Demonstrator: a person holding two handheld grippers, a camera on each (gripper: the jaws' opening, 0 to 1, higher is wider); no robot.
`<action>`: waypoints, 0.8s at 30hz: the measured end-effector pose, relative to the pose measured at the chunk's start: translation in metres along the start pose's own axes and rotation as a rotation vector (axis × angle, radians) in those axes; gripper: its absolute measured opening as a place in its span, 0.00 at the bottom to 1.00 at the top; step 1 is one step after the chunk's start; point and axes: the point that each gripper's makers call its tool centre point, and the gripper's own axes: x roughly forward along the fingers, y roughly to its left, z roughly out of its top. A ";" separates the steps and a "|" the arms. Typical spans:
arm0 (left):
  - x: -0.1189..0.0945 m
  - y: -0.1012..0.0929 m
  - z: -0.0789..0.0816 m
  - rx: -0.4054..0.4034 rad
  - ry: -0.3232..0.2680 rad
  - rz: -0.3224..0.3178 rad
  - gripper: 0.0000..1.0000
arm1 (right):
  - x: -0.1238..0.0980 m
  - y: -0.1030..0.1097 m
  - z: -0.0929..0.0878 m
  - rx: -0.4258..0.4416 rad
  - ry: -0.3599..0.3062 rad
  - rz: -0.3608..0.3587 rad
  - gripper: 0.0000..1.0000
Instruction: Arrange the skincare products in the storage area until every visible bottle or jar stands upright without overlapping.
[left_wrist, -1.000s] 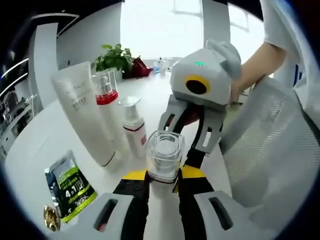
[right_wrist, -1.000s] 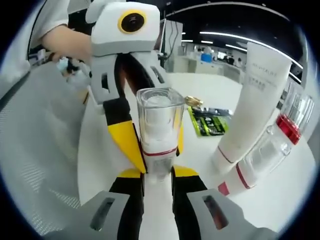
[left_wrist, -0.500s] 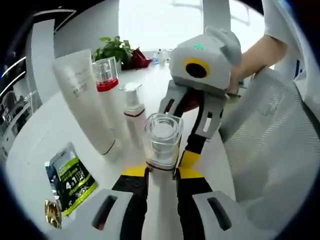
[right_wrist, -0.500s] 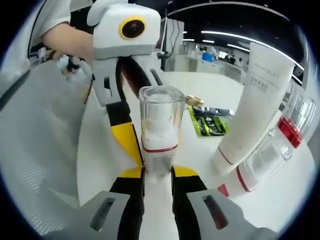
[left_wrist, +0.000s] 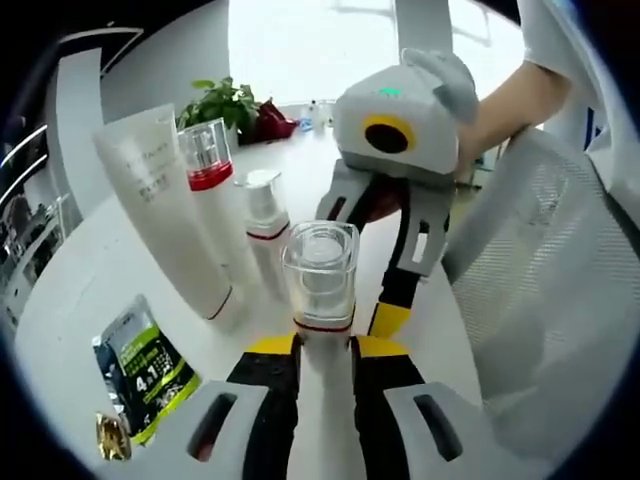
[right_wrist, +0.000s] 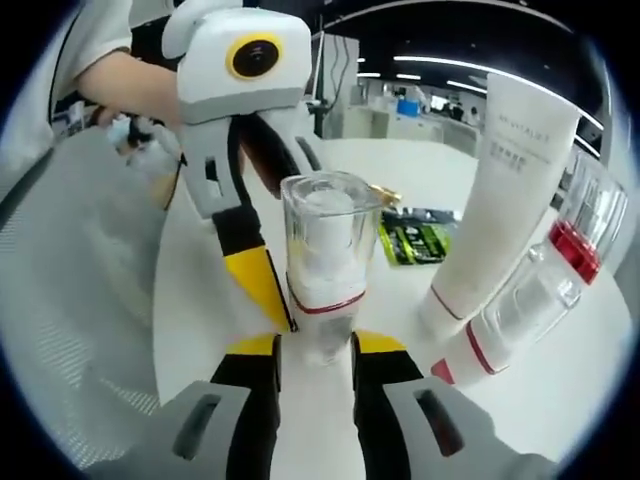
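Note:
A small bottle (left_wrist: 320, 275) with a clear square cap and a red band stands upright on the white table (left_wrist: 70, 290), between my left gripper's (left_wrist: 325, 350) jaws, which are shut on its base. In the right gripper view the same bottle (right_wrist: 325, 250) rises between my right gripper's (right_wrist: 316, 350) jaws, which stand slightly apart from it. The right gripper's yellow fingertip (left_wrist: 388, 320) sits just right of the bottle. The left one's yellow fingertip (right_wrist: 255, 290) touches its side.
A white tube (left_wrist: 160, 200), a tall red-banded bottle (left_wrist: 210, 170) and a small pump bottle (left_wrist: 265, 230) stand upright in a row. A green sachet (left_wrist: 140, 370) and a gold item (left_wrist: 110, 435) lie flat. A mesh chair (left_wrist: 540, 300) is alongside, a plant (left_wrist: 225, 105) far back.
The capped bottle has come more upright and sits higher in the left gripper view. My right gripper's jaws have widened a little around it. Both cameras shifted slightly.

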 end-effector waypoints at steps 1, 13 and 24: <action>0.001 0.000 -0.001 -0.001 0.003 -0.006 0.14 | -0.001 0.000 -0.002 -0.008 0.016 0.000 0.28; 0.011 0.008 -0.005 0.031 0.008 -0.029 0.14 | -0.041 -0.007 -0.019 0.053 0.059 -0.086 0.31; 0.024 0.030 0.007 0.085 -0.011 -0.056 0.14 | -0.073 -0.008 -0.023 0.190 0.022 -0.201 0.33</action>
